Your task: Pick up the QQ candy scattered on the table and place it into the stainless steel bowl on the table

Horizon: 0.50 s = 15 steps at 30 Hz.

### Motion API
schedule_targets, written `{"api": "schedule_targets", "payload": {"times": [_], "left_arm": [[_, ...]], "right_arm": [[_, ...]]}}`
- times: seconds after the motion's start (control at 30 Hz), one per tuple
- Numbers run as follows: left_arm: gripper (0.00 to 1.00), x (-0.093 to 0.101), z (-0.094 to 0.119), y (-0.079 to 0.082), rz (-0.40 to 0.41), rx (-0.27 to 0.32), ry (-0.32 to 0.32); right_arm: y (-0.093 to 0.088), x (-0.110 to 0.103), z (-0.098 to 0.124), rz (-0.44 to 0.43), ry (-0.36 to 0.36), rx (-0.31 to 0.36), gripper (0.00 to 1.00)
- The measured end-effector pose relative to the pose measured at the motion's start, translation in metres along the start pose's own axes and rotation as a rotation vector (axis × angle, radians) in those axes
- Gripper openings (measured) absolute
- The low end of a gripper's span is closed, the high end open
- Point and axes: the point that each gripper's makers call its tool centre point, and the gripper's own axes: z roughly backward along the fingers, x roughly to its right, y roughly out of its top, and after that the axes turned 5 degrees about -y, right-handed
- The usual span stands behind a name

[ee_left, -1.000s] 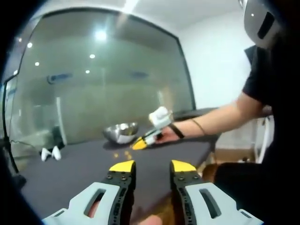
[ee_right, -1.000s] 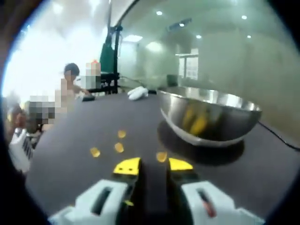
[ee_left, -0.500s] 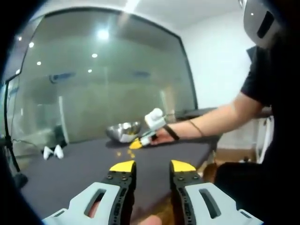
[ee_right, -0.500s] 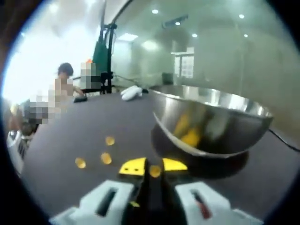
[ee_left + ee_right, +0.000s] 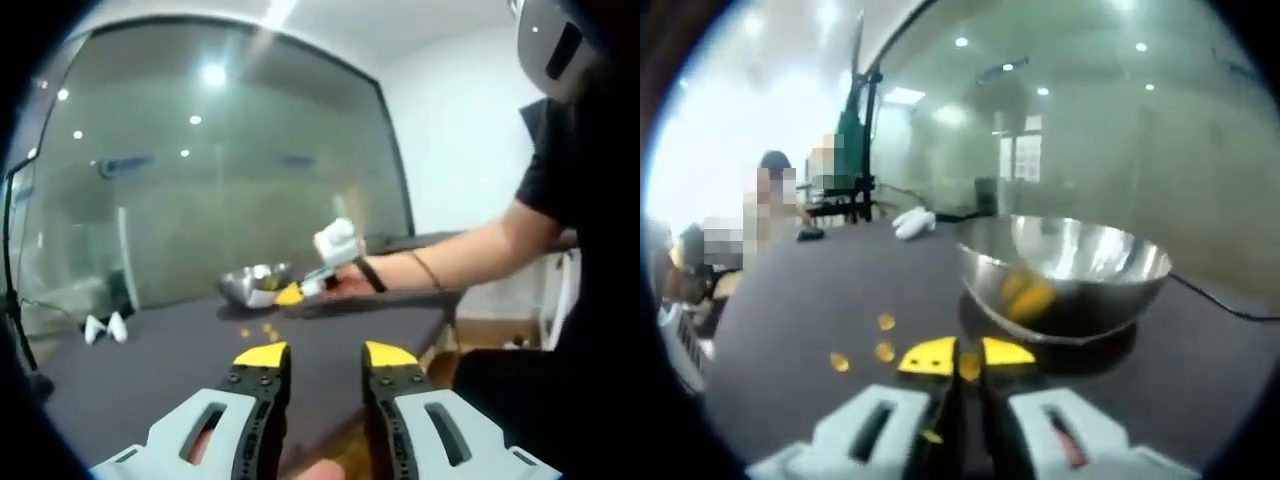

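Near the bowl [image 5: 1065,285], right gripper [image 5: 967,352] apparently pinches candy [image 5: 968,367].

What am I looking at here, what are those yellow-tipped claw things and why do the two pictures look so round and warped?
They are two hand-held grippers, one in each of a person's hands, and each carries a fisheye camera that looks out along its own jaws, hence the round, bent pictures. In the left gripper view, the left gripper sits open and holds nothing; across the dark table you can see the person's arm reaching out with the right gripper near the stainless steel bowl. In the right gripper view, that gripper is closed on one small yellow QQ candy, just in front of the bowl. Three more loose candies lie on the table to its left. A small white object sits further back; I cannot tell what it is.
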Motion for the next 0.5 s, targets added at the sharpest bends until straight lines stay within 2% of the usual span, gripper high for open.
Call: {"api": "schedule_targets", "payload": {"times": [0.13,0.17,0.2,0.37,0.5], "left_arm": [[0.30,0.002,-0.001,0.000,-0.008,-0.003,-0.014],[0.30,0.002,-0.002,0.000,-0.007,-0.003,-0.015],[0.30,0.002,-0.002,-0.001,-0.008,-0.003,-0.016],[0.30,0.004,-0.004,0.001,-0.006,0.006,-0.023],[0.30,0.009,-0.006,-0.001,-0.015,-0.002,-0.039]], "right_arm": [[0.007,0.011,0.022,-0.003,-0.070,0.040,0.09],[0.008,0.027,0.020,-0.013,-0.097,0.054,0.09],[0.009,0.031,0.022,-0.016,-0.108,0.063,0.09],[0.016,0.033,0.038,-0.037,-0.166,0.099,0.09],[0.017,0.036,0.041,-0.047,-0.187,0.116,0.09]]}}
